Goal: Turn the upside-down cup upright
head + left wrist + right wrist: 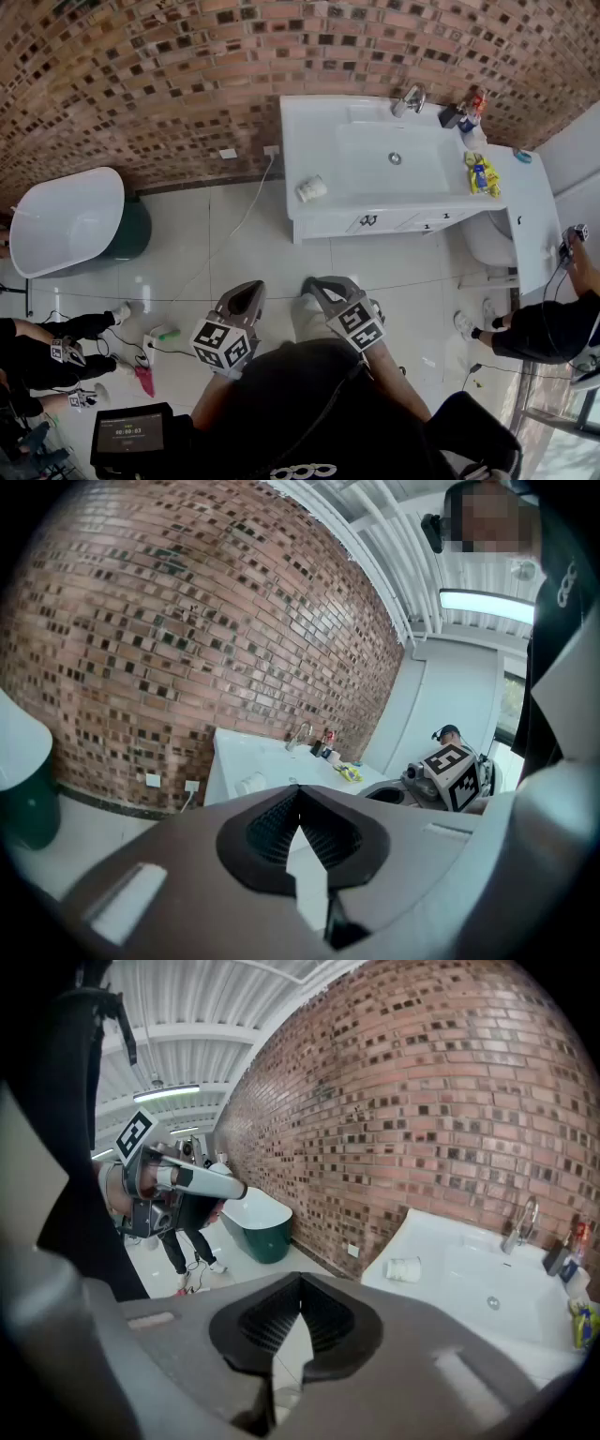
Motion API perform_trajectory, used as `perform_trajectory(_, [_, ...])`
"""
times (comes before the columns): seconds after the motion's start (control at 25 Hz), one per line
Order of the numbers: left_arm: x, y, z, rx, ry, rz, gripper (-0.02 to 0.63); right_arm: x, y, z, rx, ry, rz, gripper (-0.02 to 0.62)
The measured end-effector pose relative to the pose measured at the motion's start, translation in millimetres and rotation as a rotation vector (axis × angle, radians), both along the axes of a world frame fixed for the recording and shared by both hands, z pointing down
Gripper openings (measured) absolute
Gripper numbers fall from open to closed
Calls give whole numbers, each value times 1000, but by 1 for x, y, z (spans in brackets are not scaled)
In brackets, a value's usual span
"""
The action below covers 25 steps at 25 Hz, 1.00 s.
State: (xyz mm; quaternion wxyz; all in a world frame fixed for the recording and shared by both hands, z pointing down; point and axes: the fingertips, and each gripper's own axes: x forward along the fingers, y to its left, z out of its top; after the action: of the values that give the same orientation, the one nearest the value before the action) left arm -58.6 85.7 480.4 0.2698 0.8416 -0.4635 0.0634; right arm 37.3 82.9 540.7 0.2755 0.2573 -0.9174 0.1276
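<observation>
While both pairs of jaws are pressed together on nothing, the right gripper (316,283) and left gripper (251,287) hover well short of the white vanity (309,131). The cup (311,188) rests near the vanity's front left corner. It would be best to open one gripper before reaching, then close it across the cup's wall.

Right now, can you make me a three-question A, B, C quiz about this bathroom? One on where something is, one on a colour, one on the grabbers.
1. Where is the cup?
A. on the floor
B. on the counter, beside the basin
C. on a shelf

2. What colour is the bathtub outside?
A. dark green
B. red
C. yellow

3. How are the left gripper and right gripper?
A. wide open
B. shut on the cup
C. shut, empty

Answers:
B, it rests on the white top near the edge.
A, its outer wall is green.
C, each pair of tips meets with nothing between.
</observation>
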Motion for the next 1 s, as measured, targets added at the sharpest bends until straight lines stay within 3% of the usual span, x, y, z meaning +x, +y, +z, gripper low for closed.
perform_trajectory(0.24, [10, -86, -8, 5, -29, -13, 12, 31, -87, 4, -25, 7, 43, -8])
perform_trajectory(0.44, [33, -113, -13, 38, -42, 82, 12, 39, -127, 19, -65, 13, 43, -8])
perform_trajectory(0.68, [25, -138, -9, 5, -49, 81, 12, 33, -146, 21, -90, 17, 41, -8])
perform_trajectory(1.0, [30, -167, 10, -19, -70, 292, 12, 21, -170, 40, -102, 98, 123, -8])
